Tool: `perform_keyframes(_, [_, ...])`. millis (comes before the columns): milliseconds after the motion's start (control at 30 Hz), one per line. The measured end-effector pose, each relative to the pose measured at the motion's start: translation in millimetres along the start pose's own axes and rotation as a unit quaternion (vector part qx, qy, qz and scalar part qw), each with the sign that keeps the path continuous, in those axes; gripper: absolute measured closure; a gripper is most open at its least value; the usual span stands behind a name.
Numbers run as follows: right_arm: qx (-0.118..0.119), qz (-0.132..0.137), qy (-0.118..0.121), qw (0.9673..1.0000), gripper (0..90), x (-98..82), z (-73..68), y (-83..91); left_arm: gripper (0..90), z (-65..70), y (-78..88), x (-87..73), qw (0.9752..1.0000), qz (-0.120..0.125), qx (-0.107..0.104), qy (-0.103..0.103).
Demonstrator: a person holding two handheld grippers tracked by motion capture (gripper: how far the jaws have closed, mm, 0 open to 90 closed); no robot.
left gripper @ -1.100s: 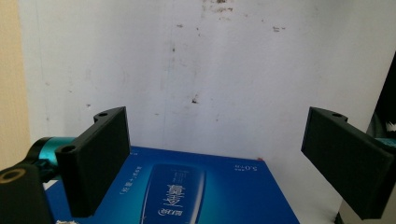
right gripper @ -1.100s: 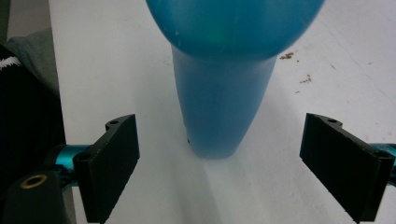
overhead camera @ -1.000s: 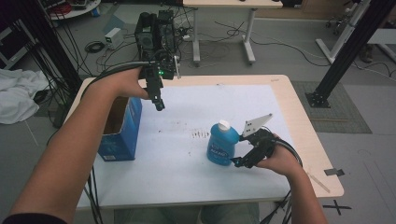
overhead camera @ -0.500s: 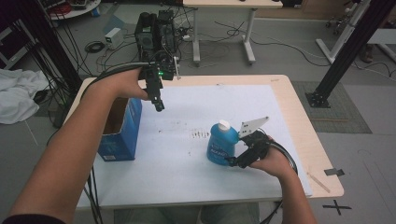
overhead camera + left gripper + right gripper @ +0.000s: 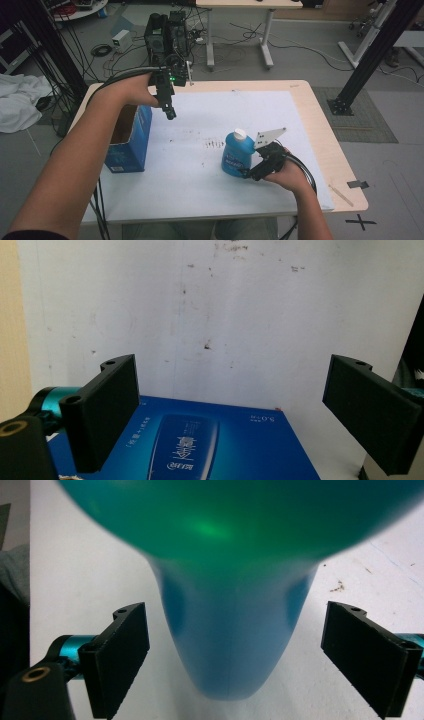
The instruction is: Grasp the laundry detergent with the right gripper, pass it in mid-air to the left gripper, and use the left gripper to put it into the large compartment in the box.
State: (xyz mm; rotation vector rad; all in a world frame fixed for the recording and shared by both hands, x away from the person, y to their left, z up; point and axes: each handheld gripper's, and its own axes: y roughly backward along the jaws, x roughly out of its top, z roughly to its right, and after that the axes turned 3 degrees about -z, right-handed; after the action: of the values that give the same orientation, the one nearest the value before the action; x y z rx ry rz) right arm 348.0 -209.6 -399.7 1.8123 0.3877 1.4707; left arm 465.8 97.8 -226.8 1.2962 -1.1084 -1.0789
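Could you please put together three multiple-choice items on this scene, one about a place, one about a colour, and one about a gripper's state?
1. Where does the blue box stand?
A. at the table's left edge
B. at its right edge
C. on the floor

2. What colour is the cap of the bottle?
A. red
B. white
C. black

3. How is the right gripper?
A. shut on the bottle
B. open around the bottle
C. shut on nothing

Answers: 1 A, beside the person's left forearm; 2 B, the high view shows it white; 3 B, gaps remain on both sides.
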Motion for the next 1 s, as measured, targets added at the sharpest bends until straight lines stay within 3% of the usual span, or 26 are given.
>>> perform_keyframes(133, [-0.008, 0.017, 0.012, 0.9997, 11.0, 0.2, 1.1, -1.0, 8.0, -0.6, -0.9, -1.0, 1.0, -0.002, 0.002, -0.002])
perform_keyframes(567, [-0.009, 0.037, 0.0, 0.9993, 11.0, -3.7, -0.5, -5.6, 8.0, 0.1, -2.3, -1.4, 1.0, -0.001, -0.001, 0.003])
perform_keyframes(1000, [-0.013, 0.054, 0.002, 0.9984, 11.3, -2.7, -1.4, -6.7, 8.0, 0.7, -2.7, -1.0, 1.0, 0.0, 0.0, 0.002])
